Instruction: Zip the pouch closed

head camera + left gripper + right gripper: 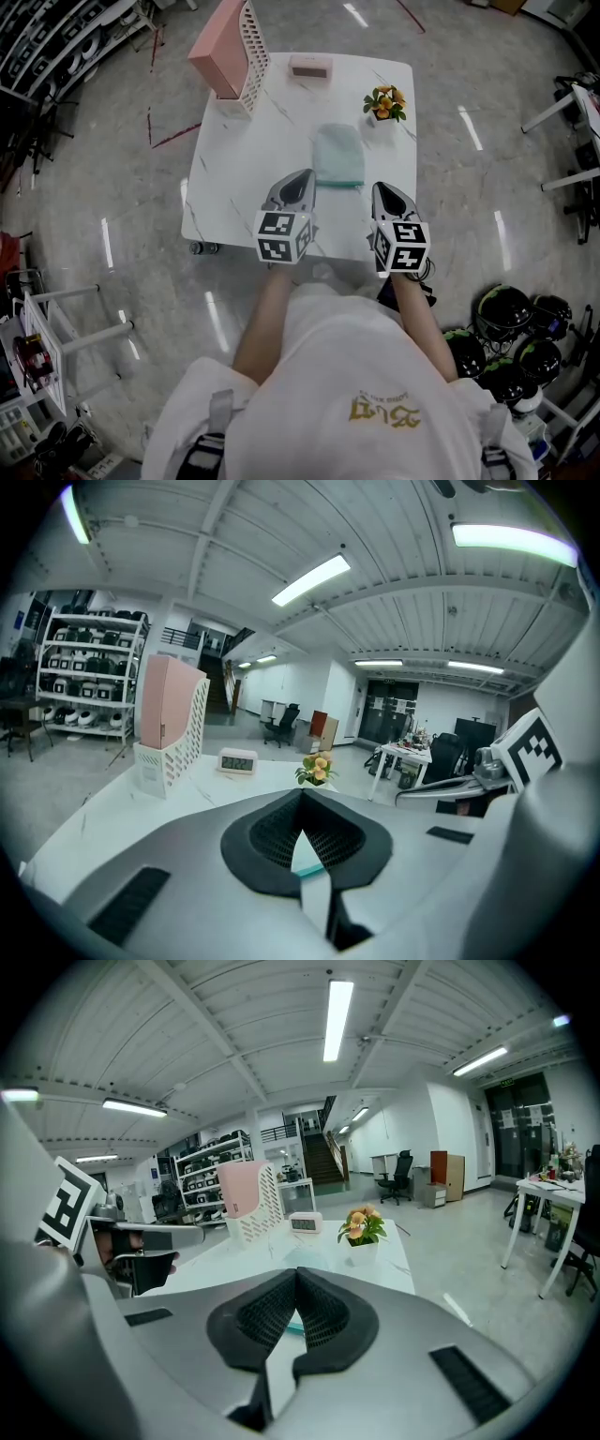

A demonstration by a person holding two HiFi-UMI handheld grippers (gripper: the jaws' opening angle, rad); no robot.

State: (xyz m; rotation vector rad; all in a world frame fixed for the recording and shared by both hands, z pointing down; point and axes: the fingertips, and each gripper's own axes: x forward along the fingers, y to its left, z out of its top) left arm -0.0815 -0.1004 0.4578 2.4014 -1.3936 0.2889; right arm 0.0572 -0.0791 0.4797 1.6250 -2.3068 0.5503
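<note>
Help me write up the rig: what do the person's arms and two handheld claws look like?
Left claw and right claw are grey tapered shells with black ribbed pads, each carrying a white cube of black square markers. The white top leaves forearms bare.

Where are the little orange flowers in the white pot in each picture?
Head view: the small white pot of orange flowers is near the top, right of the middle.
Left gripper view: it is in the middle of the picture.
Right gripper view: it is just right of the middle.
Shared landmark: the white digital clock sits left of the flowers in every view.
</note>
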